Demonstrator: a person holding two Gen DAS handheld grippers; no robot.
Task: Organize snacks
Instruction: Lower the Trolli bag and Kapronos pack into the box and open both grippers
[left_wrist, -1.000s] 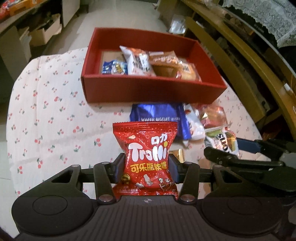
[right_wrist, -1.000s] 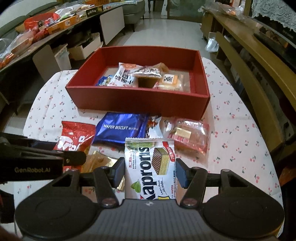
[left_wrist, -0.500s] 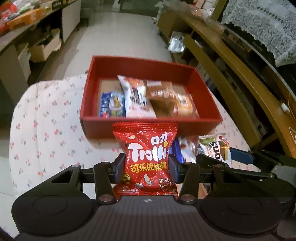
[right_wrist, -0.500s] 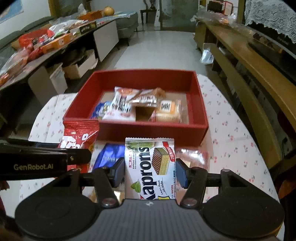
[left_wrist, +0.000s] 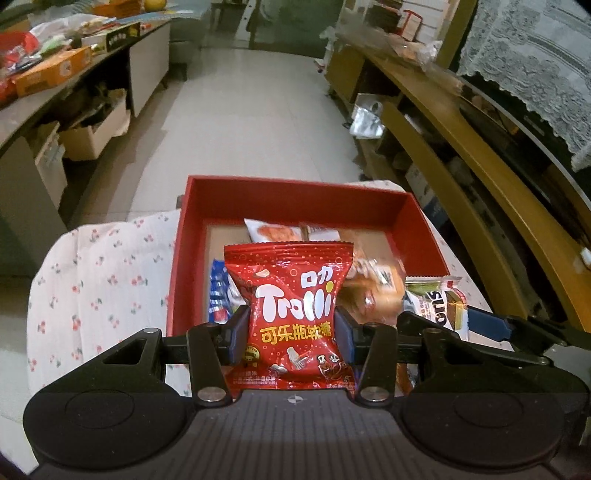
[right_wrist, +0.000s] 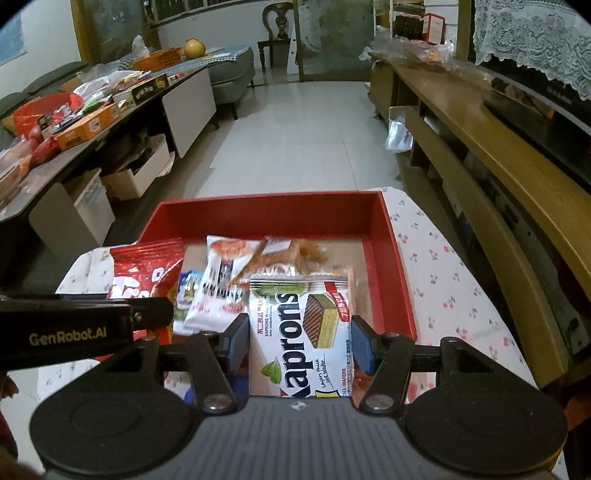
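I noted the left gripper (left_wrist: 291, 328) tightening on the red Trolli bag (left_wrist: 291, 314) and the right gripper (right_wrist: 299, 341) clamping the Kaprons wafer pack (right_wrist: 301, 332), the red box (left_wrist: 421, 229) lying directly ahead at mid-frame of both.

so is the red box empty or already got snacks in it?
Not empty. The red box already holds several packets on its floor, including a white one. The Trolli bag and Kaprons wafers are each gripped in a claw, not yet in.
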